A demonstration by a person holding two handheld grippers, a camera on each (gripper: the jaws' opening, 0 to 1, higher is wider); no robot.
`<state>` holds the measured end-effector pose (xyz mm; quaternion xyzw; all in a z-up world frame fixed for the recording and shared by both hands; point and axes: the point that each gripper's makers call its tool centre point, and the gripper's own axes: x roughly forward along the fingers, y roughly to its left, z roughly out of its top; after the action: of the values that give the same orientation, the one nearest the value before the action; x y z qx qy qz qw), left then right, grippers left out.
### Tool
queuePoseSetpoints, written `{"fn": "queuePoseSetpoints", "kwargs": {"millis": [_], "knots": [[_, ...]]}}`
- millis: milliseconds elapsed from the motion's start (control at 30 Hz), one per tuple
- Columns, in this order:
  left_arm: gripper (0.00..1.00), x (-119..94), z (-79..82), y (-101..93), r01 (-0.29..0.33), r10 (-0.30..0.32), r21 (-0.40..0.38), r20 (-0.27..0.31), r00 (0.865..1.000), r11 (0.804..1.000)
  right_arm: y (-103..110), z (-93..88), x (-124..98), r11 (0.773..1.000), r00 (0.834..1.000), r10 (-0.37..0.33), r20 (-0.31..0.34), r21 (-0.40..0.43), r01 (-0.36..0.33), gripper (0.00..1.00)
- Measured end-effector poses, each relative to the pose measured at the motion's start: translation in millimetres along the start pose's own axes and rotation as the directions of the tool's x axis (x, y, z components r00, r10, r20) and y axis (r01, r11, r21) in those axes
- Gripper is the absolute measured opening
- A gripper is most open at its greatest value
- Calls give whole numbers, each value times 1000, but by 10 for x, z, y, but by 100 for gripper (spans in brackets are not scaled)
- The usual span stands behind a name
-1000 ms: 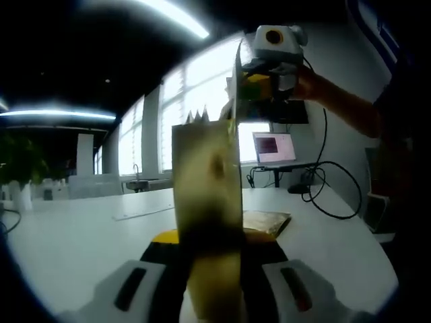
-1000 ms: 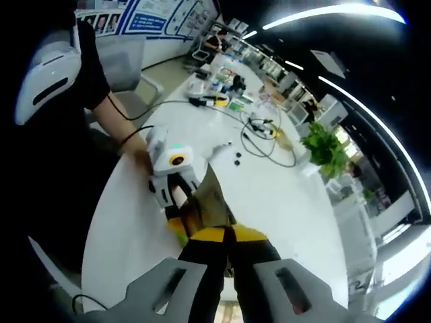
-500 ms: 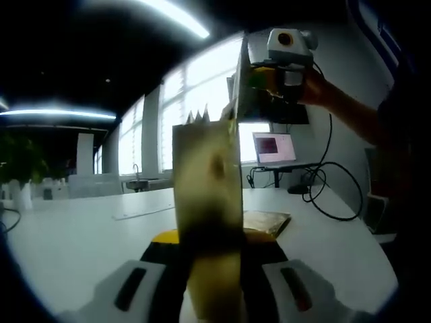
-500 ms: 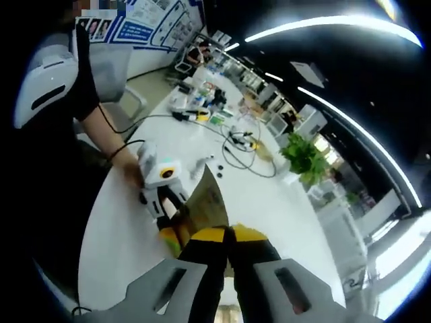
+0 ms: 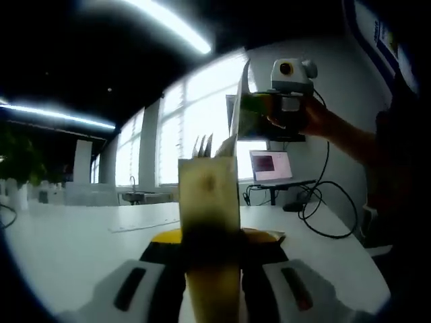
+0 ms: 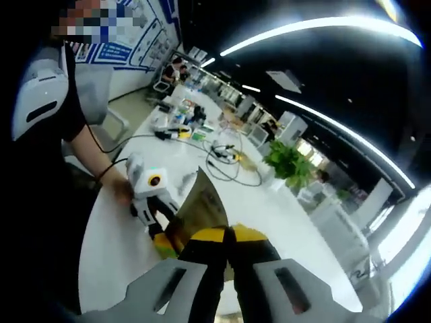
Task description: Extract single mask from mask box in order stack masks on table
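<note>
Yellowish mask box (image 5: 207, 222) clamped in left tool (image 5: 210, 269); right tool (image 6: 225, 250) grips mask (image 6: 196, 212) above it. Extraction underway; next: carry mask to counter (image 5: 81, 242).

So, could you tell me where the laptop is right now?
In the left gripper view, the laptop stands open on the white table, right of centre, below the right gripper.

One mask box (image 5: 209, 202), two grippers (image 5: 212, 266) (image 6: 229, 252)
</note>
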<state>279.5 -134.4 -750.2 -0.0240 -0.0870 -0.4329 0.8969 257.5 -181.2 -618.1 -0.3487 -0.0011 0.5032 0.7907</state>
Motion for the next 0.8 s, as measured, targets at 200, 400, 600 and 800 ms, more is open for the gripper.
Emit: {"fn": "queuePoseSetpoints", "kwargs": {"millis": [200, 400, 600, 800], "knots": [[32, 4, -4, -3, 4, -4, -1, -2, 1000, 1000, -60, 59, -73, 999, 998, -46, 36, 29, 45, 0], [32, 2, -8, -1, 1, -1, 6, -3, 1000, 1000, -131, 86, -184, 992, 991, -109, 74, 67, 104, 0], [32, -13, -9, 14, -3, 3, -23, -6, 1000, 1000, -181, 81, -261, 981, 980, -160, 117, 126, 145, 0], [32, -25, 0, 16, -15, 15, -13, -9, 1000, 1000, -328, 196, -460, 964, 957, -239, 165, 157, 214, 0]]}}
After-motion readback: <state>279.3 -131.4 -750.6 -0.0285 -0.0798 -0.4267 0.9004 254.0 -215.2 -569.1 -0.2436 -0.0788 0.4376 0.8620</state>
